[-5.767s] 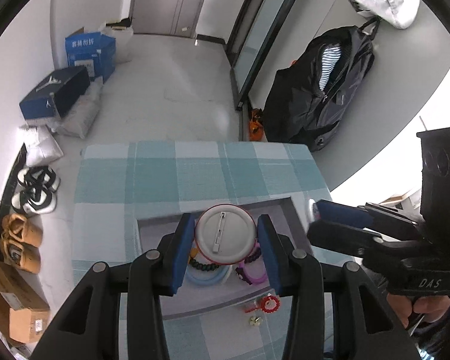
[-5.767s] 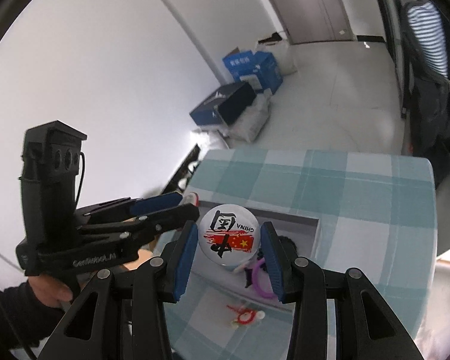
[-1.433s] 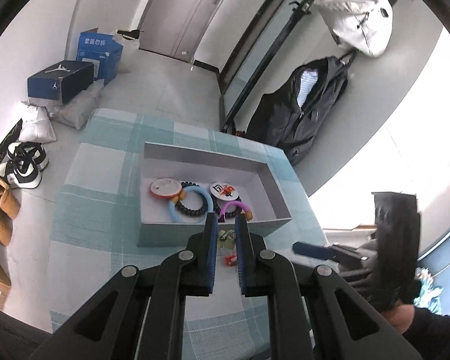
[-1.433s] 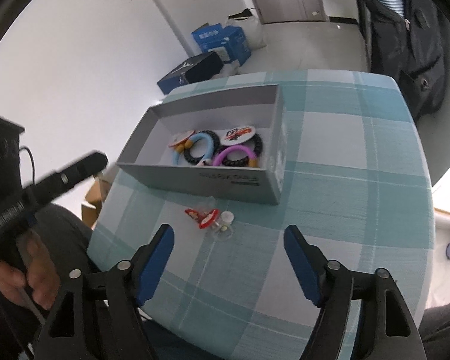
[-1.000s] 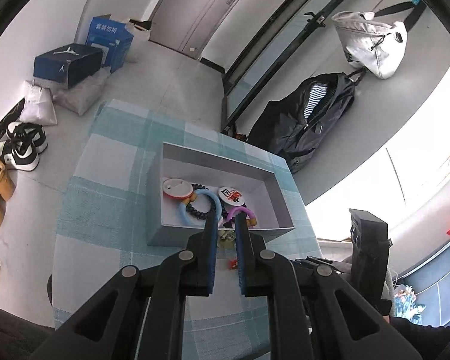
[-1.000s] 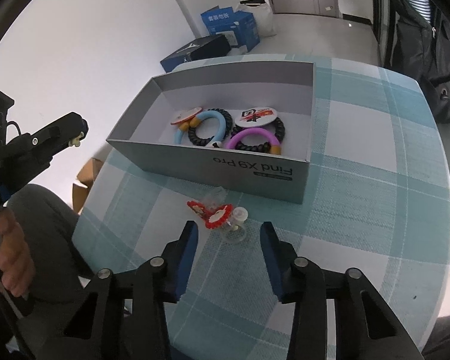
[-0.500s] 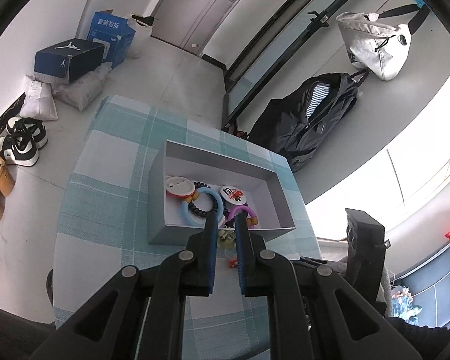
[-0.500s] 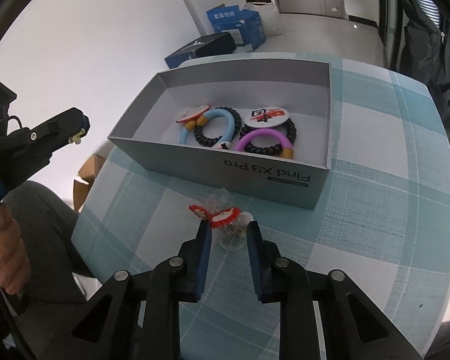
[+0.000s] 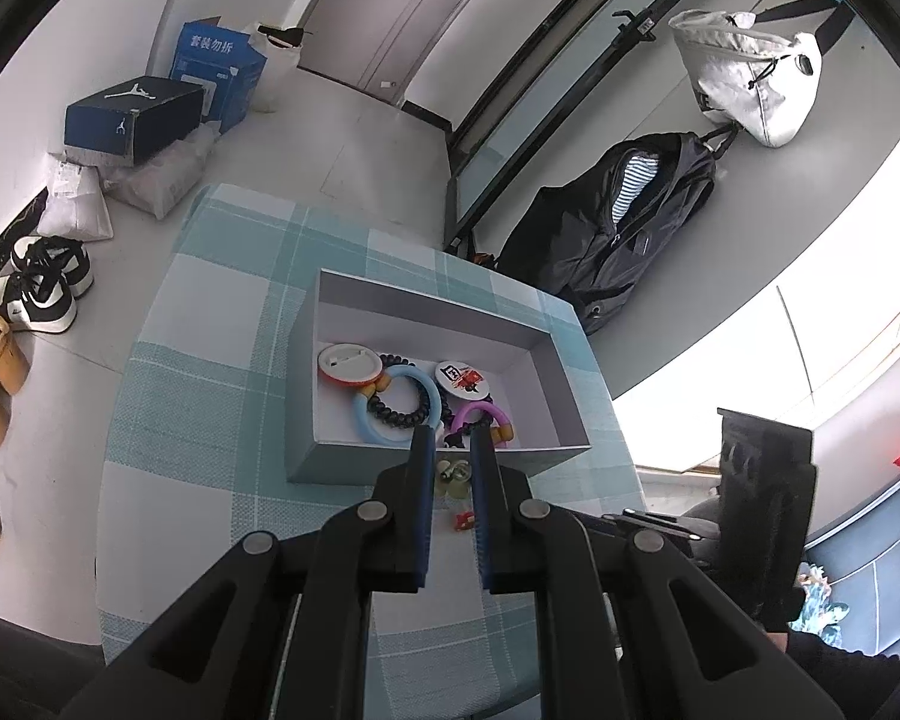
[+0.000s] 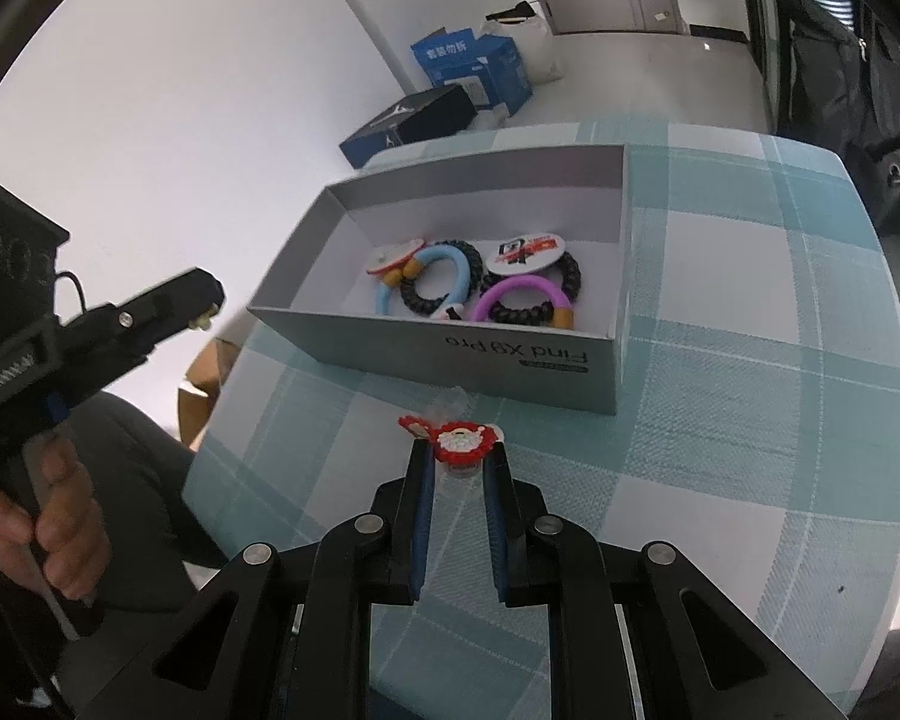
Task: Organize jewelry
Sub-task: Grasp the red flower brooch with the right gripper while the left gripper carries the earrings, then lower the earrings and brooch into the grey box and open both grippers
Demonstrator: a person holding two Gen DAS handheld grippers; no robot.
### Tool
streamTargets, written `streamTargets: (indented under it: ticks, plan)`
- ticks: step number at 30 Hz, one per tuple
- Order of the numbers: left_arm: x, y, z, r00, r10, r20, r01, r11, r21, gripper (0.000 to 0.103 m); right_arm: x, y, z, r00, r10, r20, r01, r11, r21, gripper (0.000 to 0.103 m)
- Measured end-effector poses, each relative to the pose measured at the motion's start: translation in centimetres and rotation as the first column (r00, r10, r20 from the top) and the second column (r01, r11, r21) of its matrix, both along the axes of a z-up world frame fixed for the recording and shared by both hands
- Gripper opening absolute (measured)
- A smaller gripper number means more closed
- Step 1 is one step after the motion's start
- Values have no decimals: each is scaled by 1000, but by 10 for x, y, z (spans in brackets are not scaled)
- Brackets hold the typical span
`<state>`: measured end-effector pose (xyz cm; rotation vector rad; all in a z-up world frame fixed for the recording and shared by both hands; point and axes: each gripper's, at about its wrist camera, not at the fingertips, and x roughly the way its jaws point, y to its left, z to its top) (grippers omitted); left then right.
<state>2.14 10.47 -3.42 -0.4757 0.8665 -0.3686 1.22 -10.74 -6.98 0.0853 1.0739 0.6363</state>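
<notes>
right gripper (image 10: 457, 455) pinches the red charm (image 10: 463, 443) before the grey box (image 10: 498, 354); its base is hidden. left gripper (image 9: 448, 441), nearly closed, holds something small, unclear.

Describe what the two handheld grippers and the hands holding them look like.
Both grippers, the right gripper and the left gripper, are matte black plastic linkages with silver pivot screws and blue pads. The left gripper's handle carries white lettering. The left hand is bare, with a dark sleeve.
</notes>
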Motion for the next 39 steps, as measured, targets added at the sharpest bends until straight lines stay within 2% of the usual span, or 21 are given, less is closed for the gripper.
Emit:
streamTargets:
  ticks: [7, 12, 16, 22, 26, 30, 36, 39]
  plan:
    - [-2, -8, 2, 1000, -7, -9, 8, 999, 40, 7, -3, -6, 12, 1000, 6, 2, -6, 998, 61, 15]
    - [-3, -23, 12, 999, -31, 10, 29, 993, 117, 8, -12, -15, 38, 997, -14, 75, 4, 991, 132, 15]
    - [-4, -33, 27, 998, -50, 29, 44, 982, 185, 8, -11, -19, 55, 995, -25, 95, 9, 986, 165, 15]
    - [4, -40, 43, 995, -84, 50, 71, 974, 216, 8, -2, -23, 84, 990, -32, 138, 4, 980, 201, 15]
    - [19, -40, 53, 992, -104, 69, 82, 962, 261, 8, 8, -18, 97, 986, -15, 167, -15, 984, 177, 15]
    - [36, -38, 61, 990, -115, 85, 88, 958, 273, 8, 17, -11, 110, 979, 13, 206, -46, 987, 154, 15]
    - [66, -36, 52, 992, -120, 34, 109, 965, 237, 8, 37, 3, 116, 970, 48, 238, -76, 991, 110, 15]
    - [77, -37, 44, 992, -126, 11, 121, 967, 225, 8, 50, 11, 111, 972, 75, 224, -99, 990, 99, 15]
